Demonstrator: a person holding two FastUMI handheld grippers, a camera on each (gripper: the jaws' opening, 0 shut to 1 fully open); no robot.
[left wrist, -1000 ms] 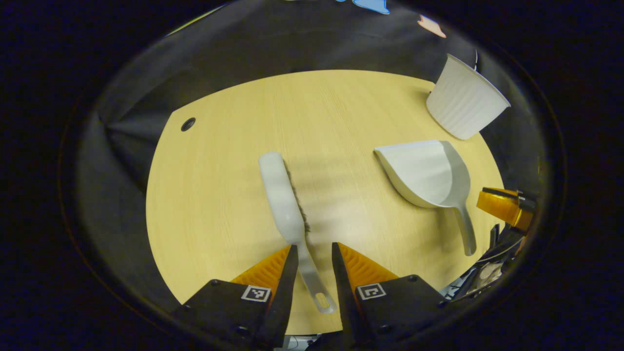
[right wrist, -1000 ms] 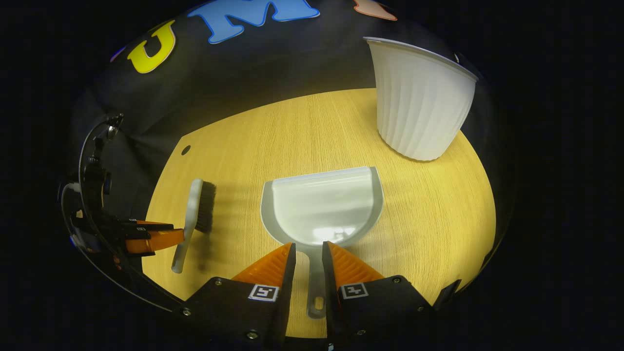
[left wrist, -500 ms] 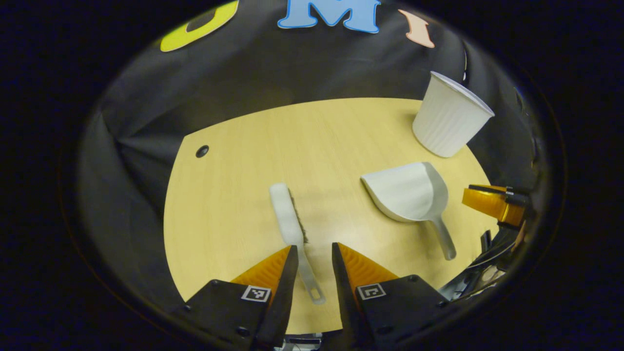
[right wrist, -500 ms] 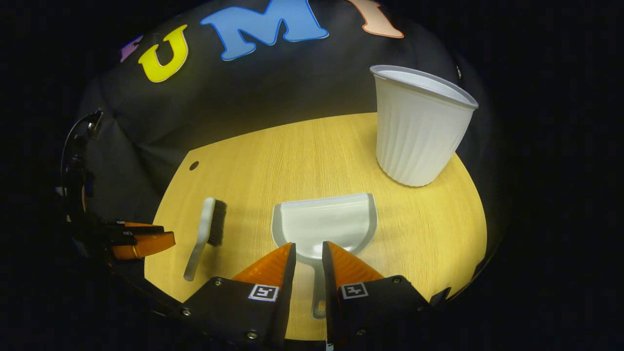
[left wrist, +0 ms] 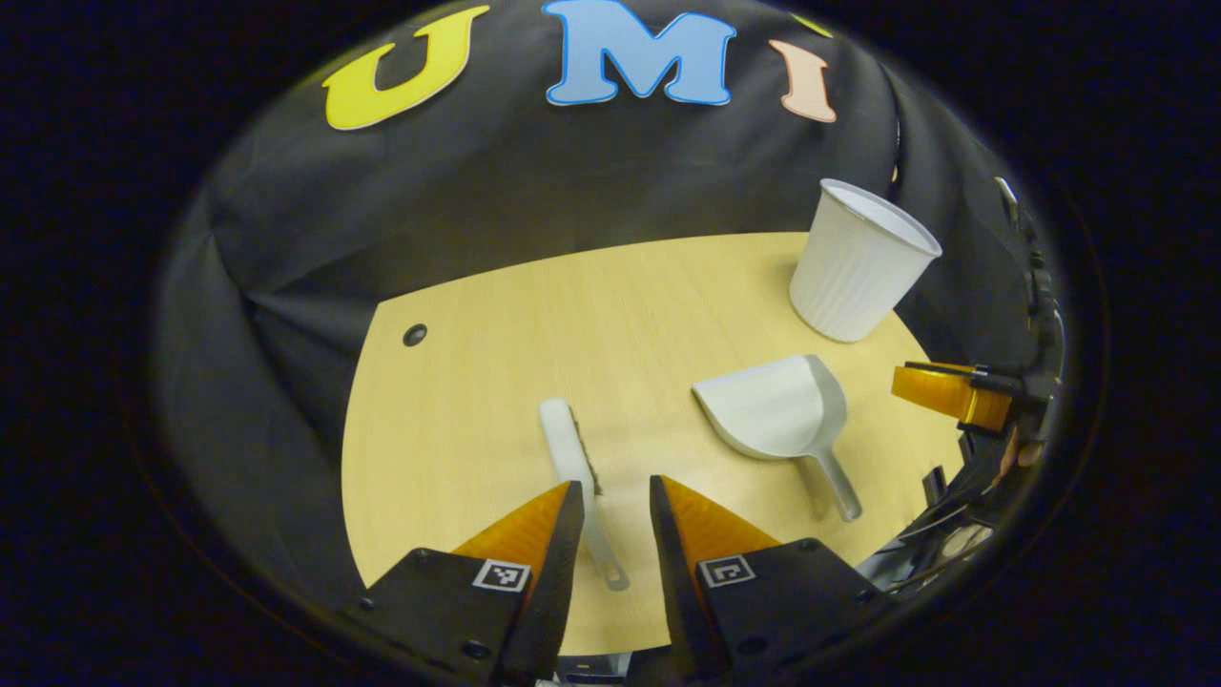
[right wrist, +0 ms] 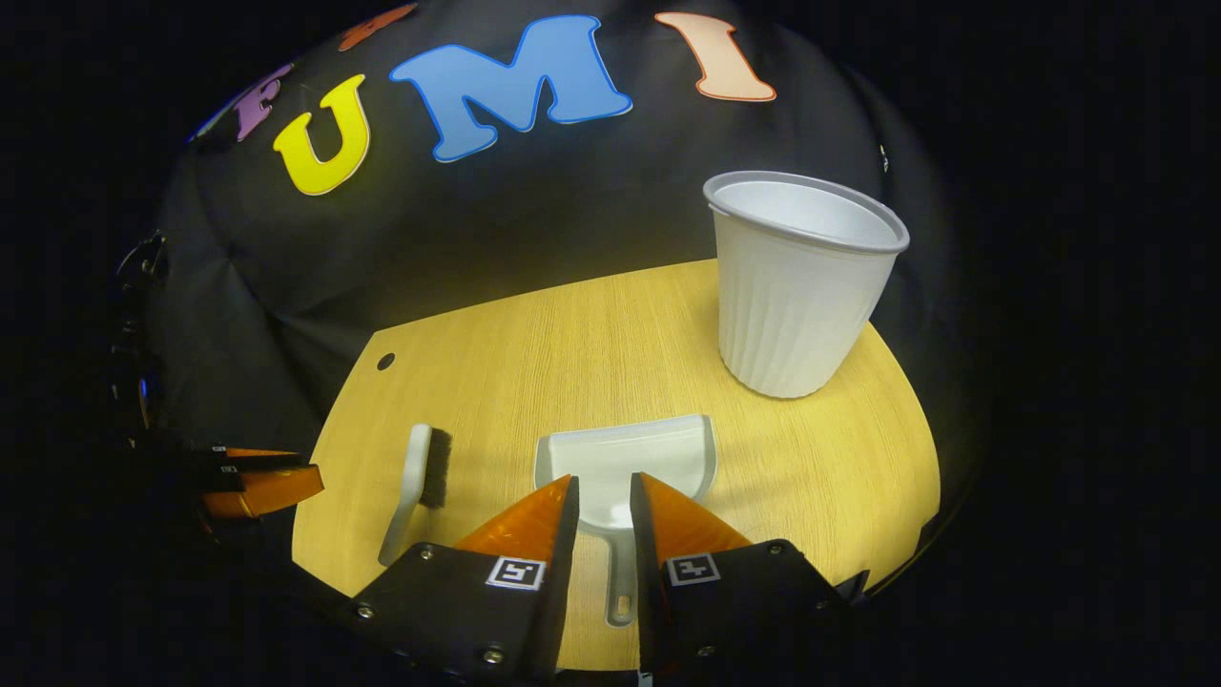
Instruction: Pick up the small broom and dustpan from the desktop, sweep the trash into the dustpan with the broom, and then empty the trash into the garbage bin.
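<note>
Both tools flat on desk [left wrist: 496,382]: broom [left wrist: 569,456] + dustpan [left wrist: 777,412]

Bright overhead light pools on the pale wooden surface [right wrist: 610,343] while the booth behind falls dim. The garbage bin [right wrist: 796,286] and dustpan [left wrist: 777,410] cast soft shadows. Fisheye distortion bends the edges; focus holds sharp throughout.

just a light wood table [left wrist: 496,382] out ahead of the tongs, small dark hole [left wrist: 415,335] near its far-left corner, wrinkly black cloth wall [left wrist: 534,191] behind it
</note>
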